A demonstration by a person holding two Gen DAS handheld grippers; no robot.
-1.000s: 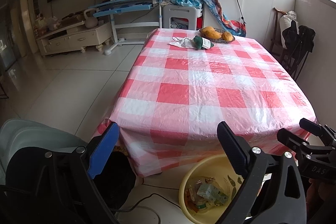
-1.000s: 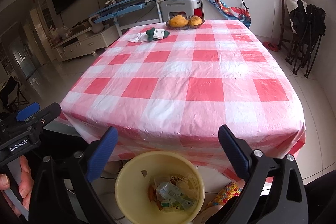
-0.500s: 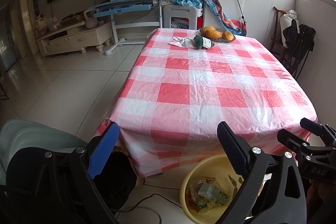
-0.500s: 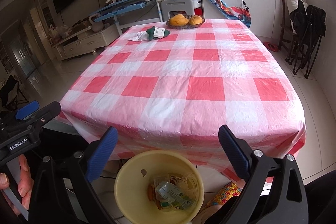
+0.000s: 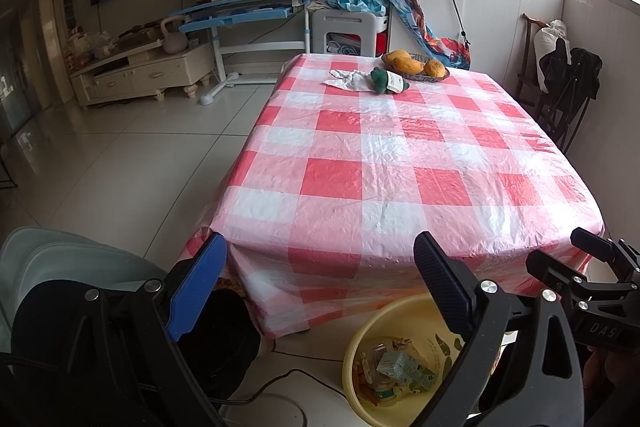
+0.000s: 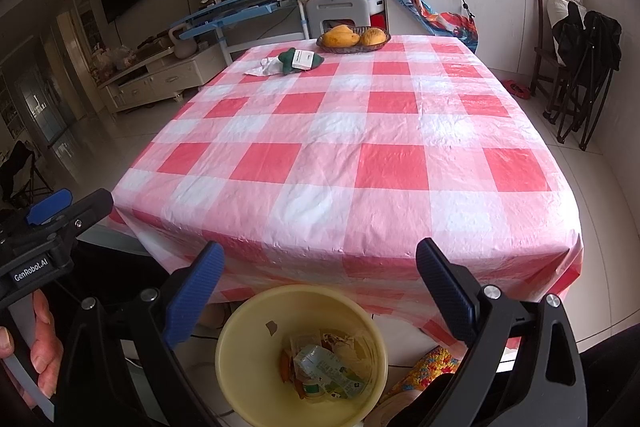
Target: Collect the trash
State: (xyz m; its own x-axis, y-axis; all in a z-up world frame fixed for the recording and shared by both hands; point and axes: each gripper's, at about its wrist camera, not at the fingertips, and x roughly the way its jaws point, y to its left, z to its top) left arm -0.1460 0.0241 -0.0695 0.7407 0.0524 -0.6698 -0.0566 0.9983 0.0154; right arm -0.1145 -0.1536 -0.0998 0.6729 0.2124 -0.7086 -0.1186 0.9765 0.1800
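A yellow bin (image 6: 240, 359) stands on the floor at the table's near edge, holding a green-white carton and wrappers (image 6: 328, 371); it also shows in the left wrist view (image 5: 356, 355). My right gripper (image 6: 320, 291) hangs open and empty above the bin. My left gripper (image 5: 320, 283) is open and empty, left of the bin. On the far end of the checked tablecloth (image 6: 352, 155) lie a crumpled white wrapper (image 6: 264, 67) and a green packet with a white label (image 6: 300, 61), also seen in the left wrist view (image 5: 388, 81).
A basket of mangoes (image 6: 354, 37) sits at the table's far edge. A grey chair with black cloth (image 5: 60, 291) is at my lower left. A cable (image 5: 288, 375) runs on the floor by the bin. Folding chairs (image 6: 580, 67) stand to the right.
Both grippers have barely moved; the left wrist view has drifted slightly. Nothing was taken hold of or let go.
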